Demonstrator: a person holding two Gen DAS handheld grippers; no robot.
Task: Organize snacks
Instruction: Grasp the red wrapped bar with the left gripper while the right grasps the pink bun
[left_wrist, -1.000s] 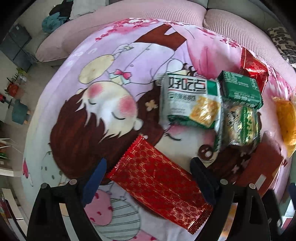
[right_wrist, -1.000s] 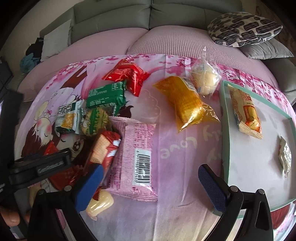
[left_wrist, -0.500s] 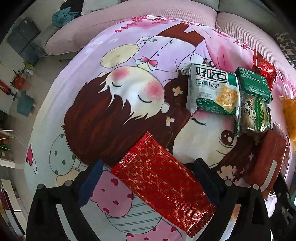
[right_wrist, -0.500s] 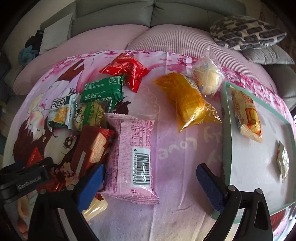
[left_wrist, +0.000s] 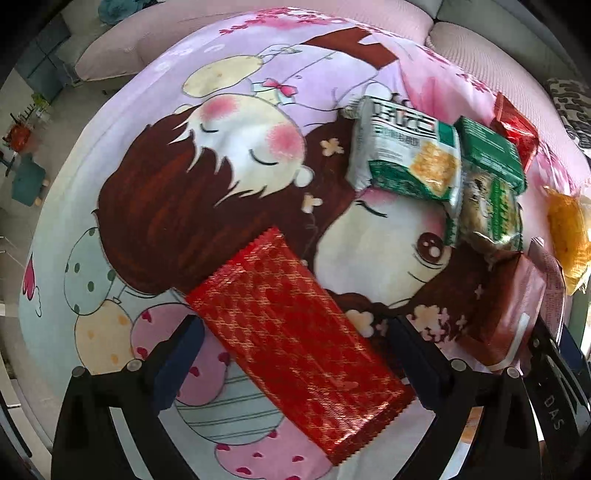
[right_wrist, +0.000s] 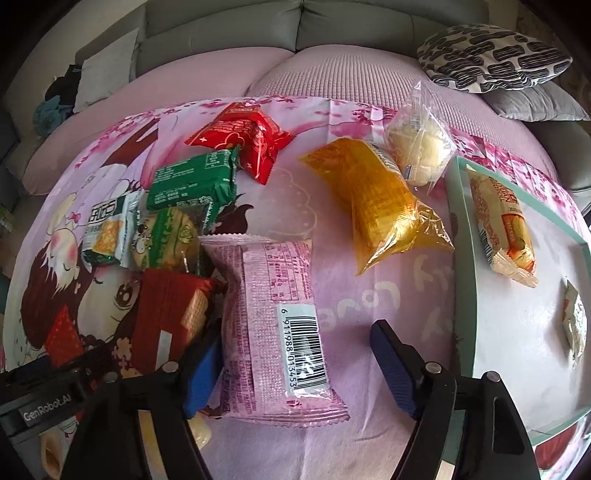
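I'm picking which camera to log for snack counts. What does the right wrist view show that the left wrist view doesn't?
Only the right wrist view shows the teal-rimmed tray holding two packets, the clear-bagged bun and the barcode face of the pink packet between the open right gripper.

Only the left wrist view shows the long red foil packet whole, between the open left gripper.

Both show the green packet, the white-green cracker packet, the orange bag and the cartoon blanket.

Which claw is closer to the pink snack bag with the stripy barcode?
Right. The right gripper straddles the pink snack bag; the left gripper is off to its left, around the red patterned packet.
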